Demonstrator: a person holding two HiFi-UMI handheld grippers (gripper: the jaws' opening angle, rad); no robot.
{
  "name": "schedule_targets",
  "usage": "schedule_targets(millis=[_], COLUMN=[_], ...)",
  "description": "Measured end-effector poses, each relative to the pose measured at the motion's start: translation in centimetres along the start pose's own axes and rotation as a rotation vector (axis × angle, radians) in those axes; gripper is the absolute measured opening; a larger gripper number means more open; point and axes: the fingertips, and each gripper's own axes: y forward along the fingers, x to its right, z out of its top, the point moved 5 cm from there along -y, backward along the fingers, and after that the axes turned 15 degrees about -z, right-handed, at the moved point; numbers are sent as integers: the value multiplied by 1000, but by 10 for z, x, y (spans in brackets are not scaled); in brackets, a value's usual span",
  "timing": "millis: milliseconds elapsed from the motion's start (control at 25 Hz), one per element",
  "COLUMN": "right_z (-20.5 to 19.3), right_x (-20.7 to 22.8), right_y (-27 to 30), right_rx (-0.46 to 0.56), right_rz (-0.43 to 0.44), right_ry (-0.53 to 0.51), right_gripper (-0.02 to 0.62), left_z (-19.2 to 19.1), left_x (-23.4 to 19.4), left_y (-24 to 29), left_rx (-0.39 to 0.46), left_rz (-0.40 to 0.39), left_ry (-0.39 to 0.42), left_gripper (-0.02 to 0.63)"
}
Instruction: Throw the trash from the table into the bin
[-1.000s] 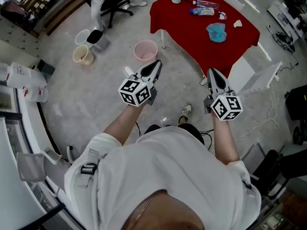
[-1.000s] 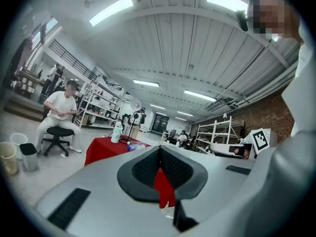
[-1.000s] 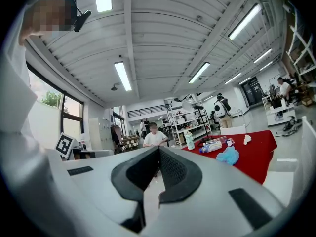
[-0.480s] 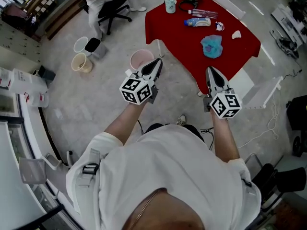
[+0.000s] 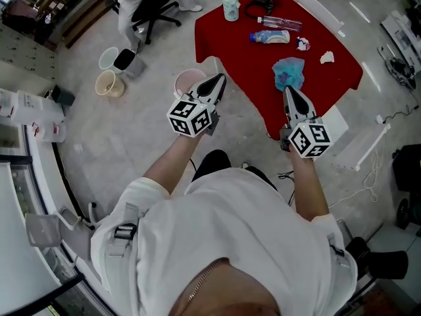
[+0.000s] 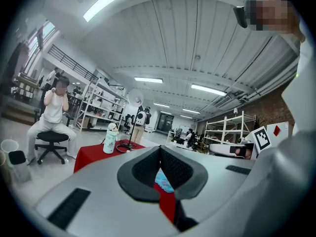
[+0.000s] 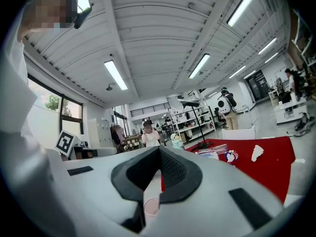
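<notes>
Left claw [image 5: 218,78] and right claw [image 5: 288,90], each closed empty, hover by the red surface [image 5: 237,45], whose crumpled blue wad [image 5: 288,72] looks light, soft, best pinched on a fold.

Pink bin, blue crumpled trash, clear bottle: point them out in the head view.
pink bin [image 5: 188,80], head view, inner wall near its rim.
blue crumpled trash [image 5: 287,70], head view, its middle.
clear bottle [image 5: 280,23], head view, mid-body.

A large open lab or workshop hall — metal shelving racks [image 6: 98,110], long ceiling strip lights [image 7: 116,75], bare concrete floor [image 5: 118,137], a rolling office chair [image 5: 155,6].
</notes>
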Motion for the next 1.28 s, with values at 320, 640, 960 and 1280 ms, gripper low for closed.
schedule_targets(millis=[320,640,960,1280], right_z=[-6,-16,-30,-38], right_x=[14,26,38,64], right_y=[74,158,215,246], right_rx=[-35,-93,-144,-190], right_rz=[-44,-155,-280,-312], right_ry=[-1,-12,6,23], right_gripper=[3,3,3,3], left_z=[-2,-12,-29,-61], left_x=[-72,-162,-217,-235], left_y=[59,131,191,246], left_rx=[-62,-203,-332,-440], left_rz=[-48,-169,-328,-403], left_ry=[-6,21,64,129], left_gripper=[9,11,11,105])
